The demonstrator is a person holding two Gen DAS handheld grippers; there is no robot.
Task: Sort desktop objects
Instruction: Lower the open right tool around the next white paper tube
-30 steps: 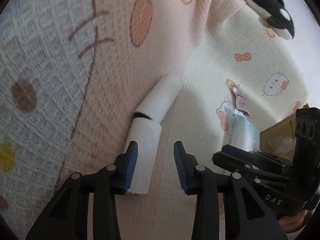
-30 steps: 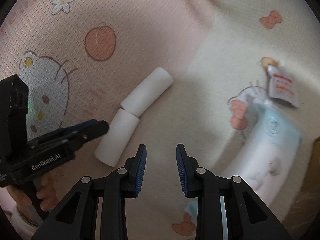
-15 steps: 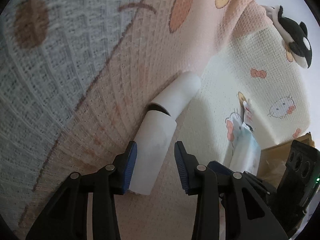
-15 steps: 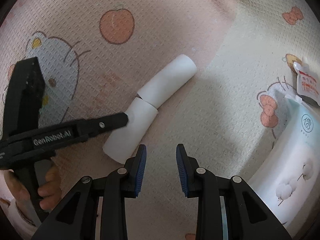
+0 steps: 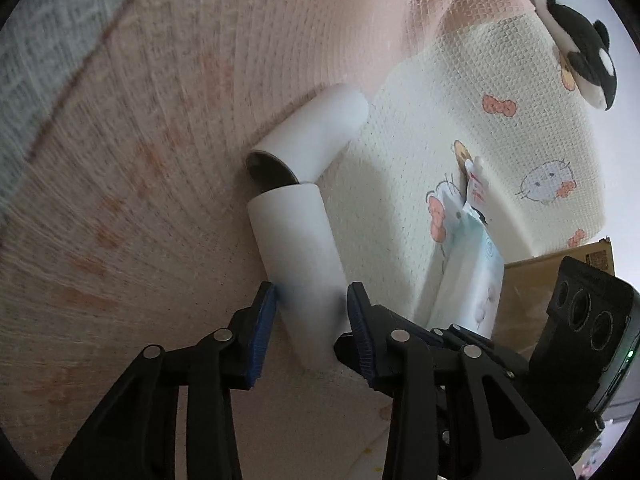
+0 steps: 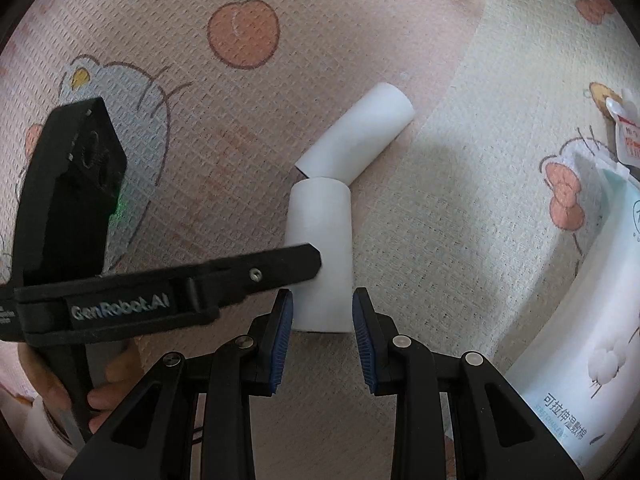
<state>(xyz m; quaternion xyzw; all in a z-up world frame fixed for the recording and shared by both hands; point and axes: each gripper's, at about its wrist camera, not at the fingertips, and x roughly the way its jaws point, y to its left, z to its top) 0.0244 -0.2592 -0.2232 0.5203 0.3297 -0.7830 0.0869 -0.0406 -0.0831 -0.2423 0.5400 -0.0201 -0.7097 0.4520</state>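
Observation:
Two white paper tubes lie end to end at an angle on the cartoon-print mat point(image 6: 420, 220). The near tube point(image 5: 296, 248) point(image 6: 320, 224) sits between the blue pads of my left gripper point(image 5: 311, 308), whose jaws are closing and touch both of its sides. In the right wrist view one left finger point(image 6: 276, 268) crosses that tube from the left. The far tube point(image 5: 320, 128) point(image 6: 360, 136) lies free. My right gripper point(image 6: 320, 308) hovers at the near tube's end with its jaws apart; I cannot tell whether it touches the tube.
A pale blue wet-wipe pack point(image 6: 580, 300) point(image 5: 476, 264) and a small red-and-white sachet point(image 6: 628, 136) lie to the right. A black-and-white orca plush point(image 5: 580, 40) sits far right; a cardboard box point(image 5: 528, 280) stands beyond the pack. A person's hand point(image 6: 108, 384) holds the left gripper.
My left gripper came down over the near tube and its pads now flank it. That tube swung out of line with the far one. The right gripper drew closer to the tubes.

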